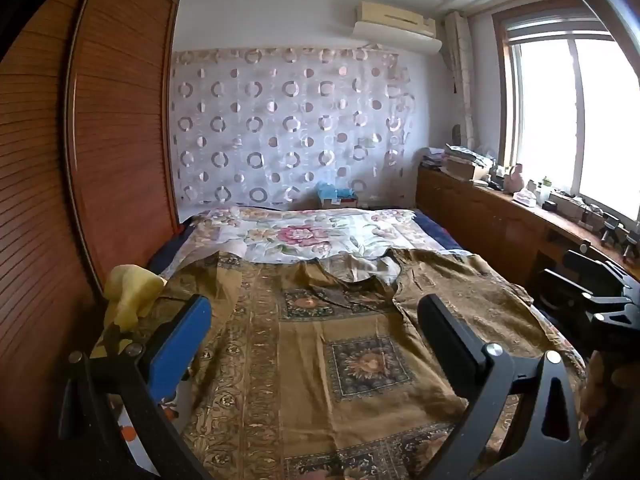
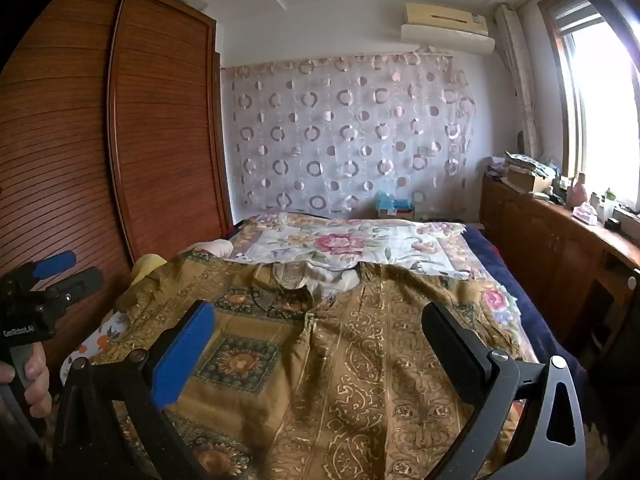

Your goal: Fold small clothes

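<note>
Bedroom, daylight from window at right.

Task item: brown-gold patterned shirt [image 1: 320,344], thin woven cloth w/ paisley bands and dark square medallion panels, laid flat and front-up on the bed, collar toward far end, button placket down the middle. Sleeves spread to both sides; cloth has soft creases, not folded yet. In right wrist view same shirt [image 2: 340,360] fills the near bed; open neck shows pale lining.

Under it: cream floral bedspread [image 1: 304,236], big pink rose print, smooth cotton-like; dark blue blanket edge [image 2: 516,280] on the window side. Pale yellow crumpled cloth [image 1: 132,288] sits at the shirt's left shoulder, by the wardrobe.

Left gripper [image 1: 316,344]: jaws released, spread wide, nothing between them but air above shirt. One finger has a blue foam-like pad [image 1: 176,356], the other a black ribbed pad [image 1: 452,344]. Matte black metal frame, round silver bolts.

Right gripper [image 2: 320,352]: same build, jaws released wide, hovers over shirt's lower front, no contact seen.

Surrounds: reddish-brown slatted wood wardrobe [image 1: 120,140], curved by lens; sheer white curtain w/ ring pattern [image 1: 288,128] on far wall; low wood cabinet [image 1: 480,216] under window, top cluttered. Person's hand [image 2: 32,376] grips left tool's handle.
</note>
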A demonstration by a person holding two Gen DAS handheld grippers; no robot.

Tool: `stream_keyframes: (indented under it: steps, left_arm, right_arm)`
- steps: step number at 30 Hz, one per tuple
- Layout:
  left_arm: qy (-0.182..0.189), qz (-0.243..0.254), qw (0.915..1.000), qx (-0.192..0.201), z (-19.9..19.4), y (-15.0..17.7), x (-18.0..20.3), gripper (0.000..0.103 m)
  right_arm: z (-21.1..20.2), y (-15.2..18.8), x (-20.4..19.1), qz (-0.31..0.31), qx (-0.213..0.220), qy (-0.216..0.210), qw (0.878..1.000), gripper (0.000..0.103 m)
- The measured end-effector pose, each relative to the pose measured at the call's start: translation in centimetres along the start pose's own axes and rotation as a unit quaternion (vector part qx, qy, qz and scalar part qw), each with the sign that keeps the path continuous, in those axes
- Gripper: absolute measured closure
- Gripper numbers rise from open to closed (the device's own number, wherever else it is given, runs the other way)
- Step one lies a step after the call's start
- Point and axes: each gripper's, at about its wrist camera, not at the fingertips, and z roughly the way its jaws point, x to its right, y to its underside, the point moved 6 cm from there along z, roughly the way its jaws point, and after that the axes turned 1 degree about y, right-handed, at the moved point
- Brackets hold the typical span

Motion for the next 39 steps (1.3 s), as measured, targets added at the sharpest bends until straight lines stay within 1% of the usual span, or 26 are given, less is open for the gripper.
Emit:
stream_keyframes:
  steps: [1, 2, 6, 9, 10, 16, 17, 39]
  left_arm:
    - [-0.003, 0.002, 1.0, 0.0, -0.01, 0.01, 0.1, 0.0]
    - [0.011, -0.014, 0.9998, -0.002, 0.08, 0.05, -0.06, 0.0]
    - [0.01, -0.013, 0.9999, 0.002, 0.13, 0.08, -0.04, 0.0]
    - [0.01, -0.015, 0.9998, 0.002, -0.05, 0.35, -0.11, 0.0]
    - [0.01, -0.016, 0.9998, 0.002, -0.05, 0.41, -0.15, 0.0]
    - [0.009, -0.011, 0.9999, 0.002, -0.06, 0.62, -0.01, 0.0]
    - [0.009, -0.01, 0.9999, 0.002, -0.04, 0.62, -0.01, 0.0]
    - [0.009, -0.01, 0.9999, 0.002, 0.01, 0.34, 0.08, 0.0]
  right_arm:
    - [-0.02, -0.01, 0.05, -0.002, 0.001, 0.003, 1.0, 0.0]
    - [-0.04, -0.02, 0.11, -0.001, 0.002, 0.004, 1.0, 0.0]
    - [-0.05, -0.02, 0.16, 0.0, 0.003, 0.009, 1.0, 0.0]
    - [-0.02, -0.01, -0.18, 0.002, 0.004, 0.006, 1.0, 0.0]
    - [-0.14, -0.11, 0.32, 0.005, 0.005, 0.002, 1.0, 0.0]
    - [-0.25, -0.1, -0.32, 0.005, 0.006, 0.005, 1.0, 0.0]
    - [0.05, -0.09, 0.26, 0.008, 0.004, 0.001, 1.0, 0.0]
    - [0.03, -0.06, 0.16, 0.011, 0.006, 0.002, 1.0, 0.0]
